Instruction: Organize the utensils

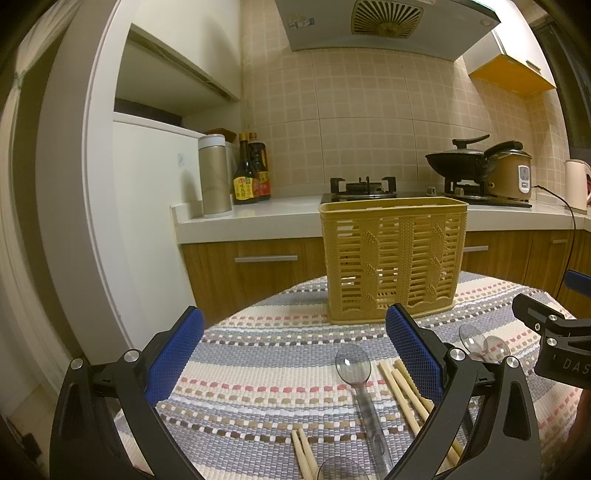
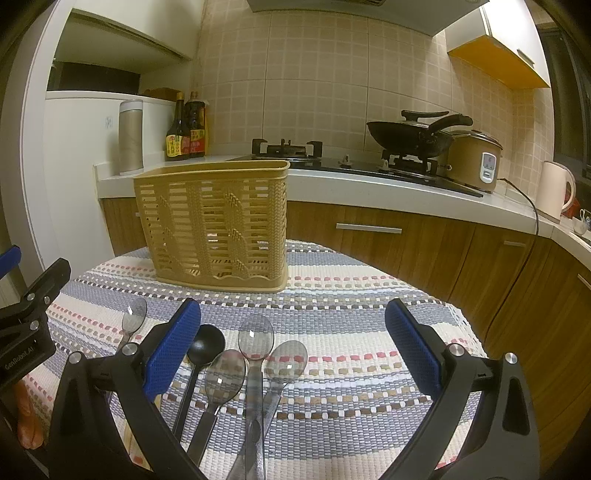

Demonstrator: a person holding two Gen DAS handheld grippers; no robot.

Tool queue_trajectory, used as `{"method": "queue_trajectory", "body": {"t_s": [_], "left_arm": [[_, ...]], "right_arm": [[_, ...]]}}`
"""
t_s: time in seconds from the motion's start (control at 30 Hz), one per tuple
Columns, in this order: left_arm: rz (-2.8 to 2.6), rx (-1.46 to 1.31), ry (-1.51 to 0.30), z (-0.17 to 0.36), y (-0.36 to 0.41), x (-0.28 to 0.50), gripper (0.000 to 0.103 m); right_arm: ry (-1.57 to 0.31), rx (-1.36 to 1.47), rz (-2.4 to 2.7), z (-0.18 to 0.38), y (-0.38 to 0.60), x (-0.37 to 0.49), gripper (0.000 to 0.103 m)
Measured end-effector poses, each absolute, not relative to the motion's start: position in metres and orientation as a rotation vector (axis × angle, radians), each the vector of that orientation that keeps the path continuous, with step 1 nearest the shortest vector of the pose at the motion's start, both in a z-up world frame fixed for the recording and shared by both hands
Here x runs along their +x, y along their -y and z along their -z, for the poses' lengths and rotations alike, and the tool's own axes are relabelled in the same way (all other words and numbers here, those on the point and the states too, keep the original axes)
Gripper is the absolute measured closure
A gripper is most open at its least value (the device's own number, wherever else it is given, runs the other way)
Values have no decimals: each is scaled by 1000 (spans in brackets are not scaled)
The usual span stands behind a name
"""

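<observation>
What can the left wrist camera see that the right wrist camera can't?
Only the left wrist view shows the wooden chopsticks lying on the cloth and the stove hood vent. Only the right wrist view shows the black spoon. Both show the yellow basket on the striped tablecloth, clear spoons, the wok, the rice cooker and sauce bottles.

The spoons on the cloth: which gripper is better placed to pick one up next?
Probably the right gripper. It is open, and several spoons lie between its fingers, pointing toward the basket. The left gripper, also open, has one spoon and the chopsticks before it.
</observation>
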State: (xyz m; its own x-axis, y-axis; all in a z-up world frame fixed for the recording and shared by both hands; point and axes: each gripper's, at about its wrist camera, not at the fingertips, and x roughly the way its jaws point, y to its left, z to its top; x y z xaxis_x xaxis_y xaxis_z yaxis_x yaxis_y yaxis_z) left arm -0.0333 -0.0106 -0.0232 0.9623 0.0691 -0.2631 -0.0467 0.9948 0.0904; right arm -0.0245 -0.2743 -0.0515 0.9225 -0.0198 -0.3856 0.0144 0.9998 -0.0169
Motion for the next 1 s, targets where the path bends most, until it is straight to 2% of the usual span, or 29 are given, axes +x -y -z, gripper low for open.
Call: {"method": "queue_trajectory", "body": {"t_s": [0.5,0.67,0.8,0.9,0.97,1.0], "left_arm": [[-60,63,-293,24,6,-29,8],[-46,46,-423,20,-10,-15,8],[51,-13,-540,18,-32,-2,20],[160,-105,-646,16,-42,11,21],[226,-128,-713,16,-39,23,23],[247,-127,-750,18,-35,30,26]], "right_arm": [[-456,39,48,52,281,-20,8],[-535,148,17,56,305,-10,8],[-569,103,37,53,313,-2,8],[-624,126,-31,51,317,8,8],[-688,81,-54,51,312,16,15],[-749,46,-77,51,308,25,22]]}}
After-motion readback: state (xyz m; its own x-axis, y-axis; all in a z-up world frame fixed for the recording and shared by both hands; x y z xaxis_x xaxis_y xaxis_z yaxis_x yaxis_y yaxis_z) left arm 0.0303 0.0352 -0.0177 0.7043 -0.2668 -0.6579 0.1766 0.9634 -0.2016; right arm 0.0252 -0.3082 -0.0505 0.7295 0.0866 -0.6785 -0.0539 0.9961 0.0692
